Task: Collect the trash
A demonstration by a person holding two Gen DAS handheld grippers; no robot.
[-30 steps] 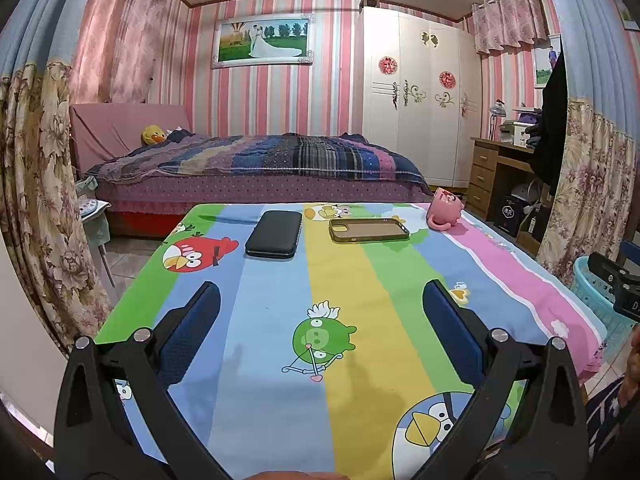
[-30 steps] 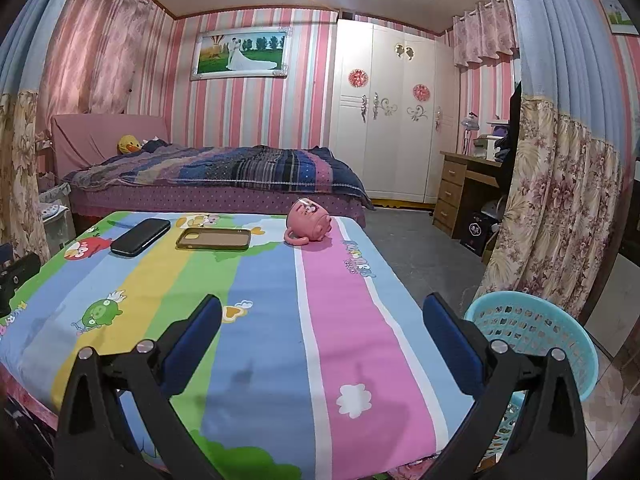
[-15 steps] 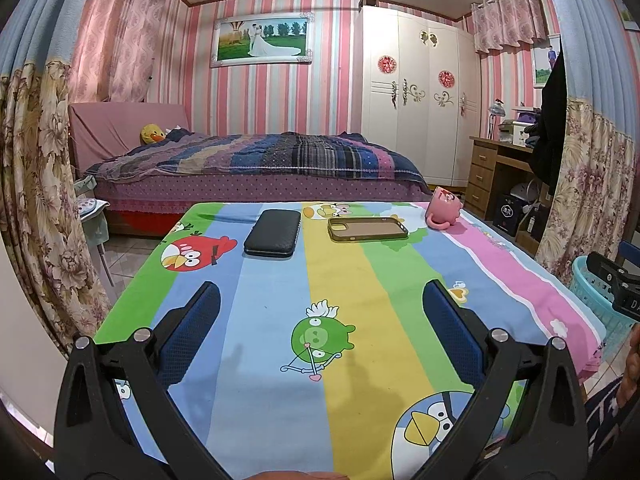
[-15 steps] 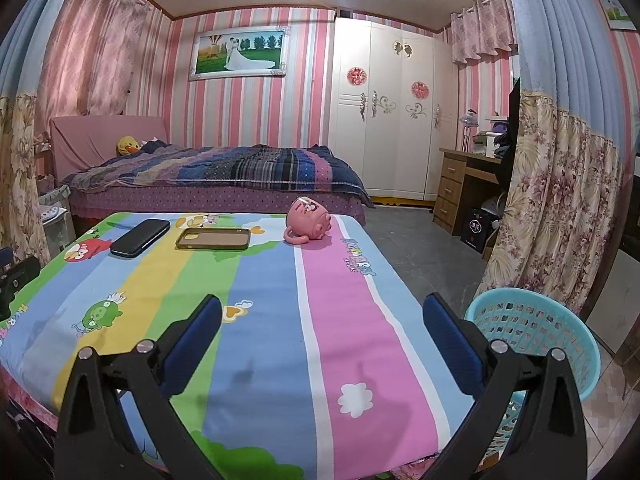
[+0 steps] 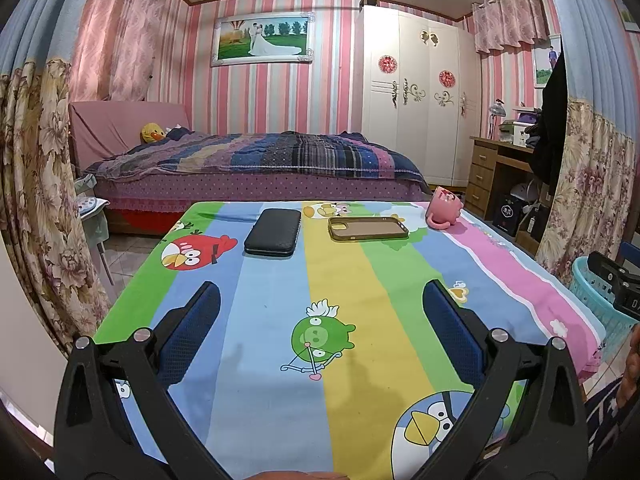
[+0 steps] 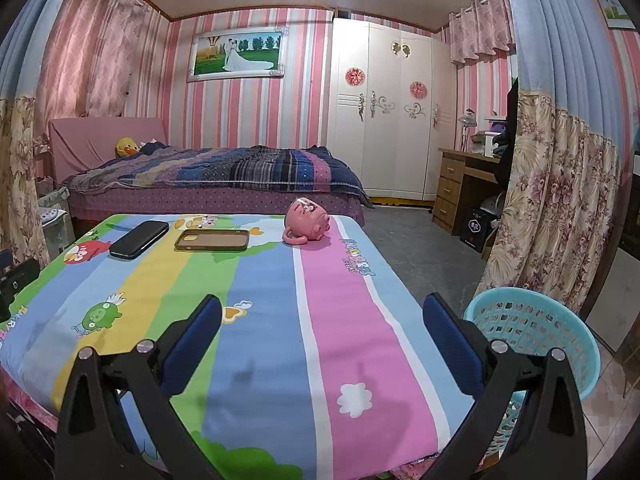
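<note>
Left wrist view first: we hold the left gripper (image 5: 320, 322) above the near part of a table covered by a striped cartoon cloth (image 5: 360, 280), its two blue-padded fingers spread wide with nothing between them; the tongs are released. Right wrist view shows the right gripper (image 6: 322, 334) likewise spread and empty, hovering over the pink and blue stripes near the table's right edge; so we count two grippers, both released.

On the cloth we count three things, all at the far end: one black case (image 5: 273, 232) lying flat on the blue stripe; one phone case (image 5: 368, 228) with an olive rim, lying flat just to its right, apart from it; one pink mug (image 6: 306, 221) tipped on its side at the far right corner, handle toward us. None touches another; all three lie well apart from both grippers.

One light blue basket (image 6: 556, 332) with a perforated wall stands on the floor beside the table's right edge, just beyond the right gripper's right finger; we cannot tell from its visible inside whether it holds anything. From the left wrist view we see part of that basket (image 5: 592, 292) at the right margin, with the black frame of the other gripper in front of it.

Behind the table stands one bed (image 5: 256, 164), with one yellow duck toy (image 5: 152, 133) at its head.
</note>
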